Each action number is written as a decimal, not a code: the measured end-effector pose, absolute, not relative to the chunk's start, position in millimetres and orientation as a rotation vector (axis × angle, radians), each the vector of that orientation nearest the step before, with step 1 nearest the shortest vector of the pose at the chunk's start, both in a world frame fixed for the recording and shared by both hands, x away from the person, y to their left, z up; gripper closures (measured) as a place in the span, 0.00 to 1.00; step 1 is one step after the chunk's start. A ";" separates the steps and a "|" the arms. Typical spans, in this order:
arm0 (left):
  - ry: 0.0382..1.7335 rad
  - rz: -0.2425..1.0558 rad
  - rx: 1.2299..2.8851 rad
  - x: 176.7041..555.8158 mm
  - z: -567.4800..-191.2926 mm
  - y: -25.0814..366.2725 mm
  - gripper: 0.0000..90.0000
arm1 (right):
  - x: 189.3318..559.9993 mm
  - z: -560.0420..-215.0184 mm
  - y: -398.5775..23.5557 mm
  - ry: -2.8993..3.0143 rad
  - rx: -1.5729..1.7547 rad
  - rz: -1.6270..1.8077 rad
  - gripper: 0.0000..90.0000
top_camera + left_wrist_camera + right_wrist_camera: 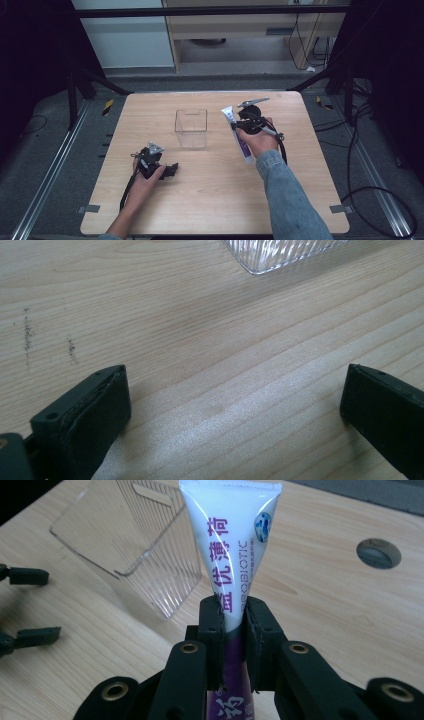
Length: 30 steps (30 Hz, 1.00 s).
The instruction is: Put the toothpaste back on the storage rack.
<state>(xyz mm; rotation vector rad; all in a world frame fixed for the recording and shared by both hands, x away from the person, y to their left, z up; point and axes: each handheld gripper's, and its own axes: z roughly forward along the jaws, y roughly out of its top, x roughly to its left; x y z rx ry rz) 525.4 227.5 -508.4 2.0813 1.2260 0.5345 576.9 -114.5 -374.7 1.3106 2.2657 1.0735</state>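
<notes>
Standing empty: clear plastic bin (191, 129)

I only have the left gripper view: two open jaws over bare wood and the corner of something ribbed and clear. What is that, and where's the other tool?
Observer: It's a clear plastic bin, upright and empty, mid-table in the high view.
Operator: And the right tool?
Observer: The right tool is shut on a white and purple tube, gripped near its middle.
Operator: Which end leads?
Observer: The flat crimped end points away from the hand, toward the table's far side; the purple end is toward the wrist.
Operator: Tube over the bin yet?
Observer: No. In the high view the tube is to the right of the bin.
</notes>
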 end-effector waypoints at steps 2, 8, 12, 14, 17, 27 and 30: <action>1.223 0.535 2.087 525.5 -508.3 227.8 0.00 | 577.1 -370.1 -113.1 2.253 1.308 1.094 0.88; 1.223 0.535 2.086 525.5 -508.3 227.7 0.00 | 577.6 -361.6 -111.6 2.205 1.299 1.151 0.88; 1.223 0.535 2.087 525.6 -508.3 227.8 0.00 | 581.8 -356.3 -108.9 2.190 1.280 1.161 0.88; 1.222 0.535 2.087 525.6 -508.3 227.7 0.00 | 581.7 -354.4 -108.0 2.173 1.283 1.185 0.88; 1.222 0.535 2.087 525.7 -508.3 227.7 0.00 | 580.9 -350.9 -105.7 2.156 1.275 1.217 0.88; 1.222 0.535 2.085 526.3 -508.4 227.4 0.00 | 578.3 -341.4 -100.8 2.094 1.248 1.286 0.88; 1.222 0.535 2.085 526.5 -508.4 227.3 0.00 | 578.2 -340.1 -100.5 2.073 1.251 1.313 0.88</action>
